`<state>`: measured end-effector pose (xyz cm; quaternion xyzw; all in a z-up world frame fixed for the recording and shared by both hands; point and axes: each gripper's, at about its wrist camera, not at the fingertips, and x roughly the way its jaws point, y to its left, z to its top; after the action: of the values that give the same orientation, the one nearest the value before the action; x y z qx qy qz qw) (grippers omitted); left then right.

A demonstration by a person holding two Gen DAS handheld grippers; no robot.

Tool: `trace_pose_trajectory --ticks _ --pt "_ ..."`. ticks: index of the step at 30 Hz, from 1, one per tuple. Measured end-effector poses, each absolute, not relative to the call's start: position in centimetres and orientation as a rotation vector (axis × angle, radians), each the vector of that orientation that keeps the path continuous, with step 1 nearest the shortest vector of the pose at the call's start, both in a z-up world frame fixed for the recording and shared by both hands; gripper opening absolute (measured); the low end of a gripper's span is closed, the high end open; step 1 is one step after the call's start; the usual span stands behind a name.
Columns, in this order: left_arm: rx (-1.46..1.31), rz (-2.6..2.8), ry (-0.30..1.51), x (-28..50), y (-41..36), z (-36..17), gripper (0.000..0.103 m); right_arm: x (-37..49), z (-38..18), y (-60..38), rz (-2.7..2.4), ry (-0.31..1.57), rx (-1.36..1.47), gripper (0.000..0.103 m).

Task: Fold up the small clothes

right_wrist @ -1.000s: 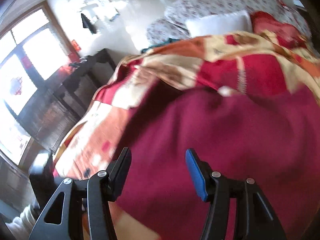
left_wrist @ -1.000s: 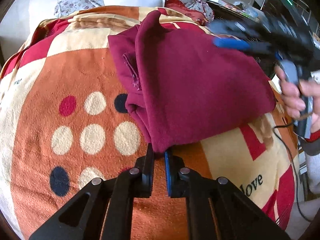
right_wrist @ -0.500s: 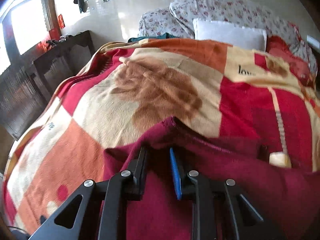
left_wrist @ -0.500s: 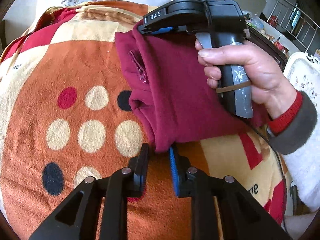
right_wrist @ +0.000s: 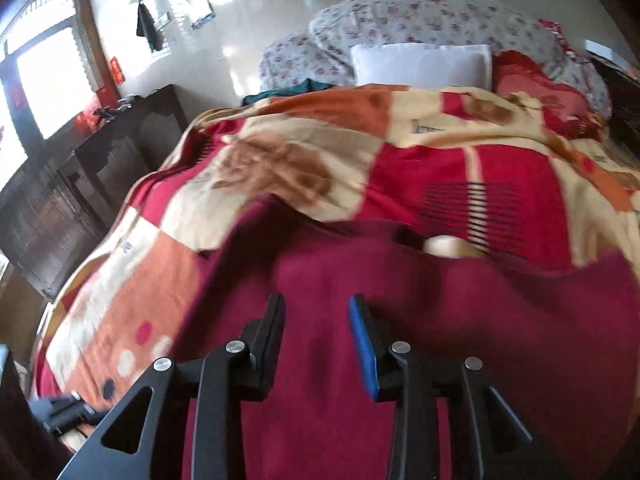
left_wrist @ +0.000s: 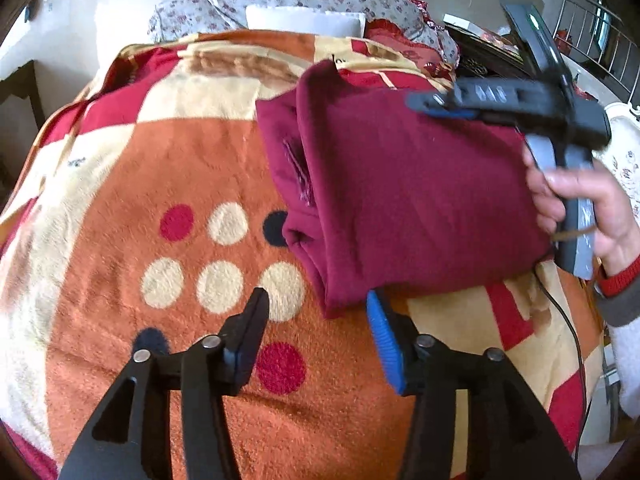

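A folded maroon garment (left_wrist: 400, 200) lies on the patterned blanket (left_wrist: 140, 160) of a bed. My left gripper (left_wrist: 316, 312) is open, its fingertips on either side of the garment's near corner, holding nothing. My right gripper (left_wrist: 436, 106) shows in the left wrist view, held in a hand above the garment's far right part. In the right wrist view my right gripper (right_wrist: 316, 312) is open and empty just above the maroon garment (right_wrist: 420, 320).
Floral bedding (right_wrist: 420, 24) and a white pillow (right_wrist: 420, 64) lie at the head of the bed. A dark wooden cabinet (right_wrist: 80, 184) stands beside the bed under a bright window. A cable (left_wrist: 568, 328) trails from the right gripper.
Both grippers were shut on the garment's edges half a second ago and have opened and let go. The right gripper has drawn back to the right, above the garment.
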<state>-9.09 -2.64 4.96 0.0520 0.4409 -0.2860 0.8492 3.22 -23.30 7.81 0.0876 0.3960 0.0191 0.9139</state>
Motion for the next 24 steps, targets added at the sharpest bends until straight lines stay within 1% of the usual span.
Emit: trace_pose_trajectory --ticks 6,7,9,10,16,24 --pt "0.150 -0.580 0.890 -8.2 -4.2 6.5 0.055 0.2 7.6 -26.9 -0.012 0.812 0.202 0.037" --pt "0.159 -0.577 0.881 -8.1 -4.5 6.9 0.056 -0.5 7.8 -27.6 -0.026 0.804 0.205 0.039" --pt "0.176 -0.577 0.861 -7.7 -5.1 7.5 0.060 -1.6 8.0 -28.6 -0.038 0.796 0.210 0.046" --pt "0.182 -0.577 0.850 -7.5 -5.7 8.0 0.064 -2.0 8.0 -29.1 -0.047 0.795 0.210 0.050" --pt "0.198 -0.548 0.828 -5.1 -8.3 8.4 0.065 -4.6 8.0 -33.6 -0.149 0.782 0.225 0.051" --pt "0.159 -0.473 0.880 1.1 -11.3 6.5 0.065 -4.9 7.4 -39.2 -0.263 0.753 0.300 0.051"
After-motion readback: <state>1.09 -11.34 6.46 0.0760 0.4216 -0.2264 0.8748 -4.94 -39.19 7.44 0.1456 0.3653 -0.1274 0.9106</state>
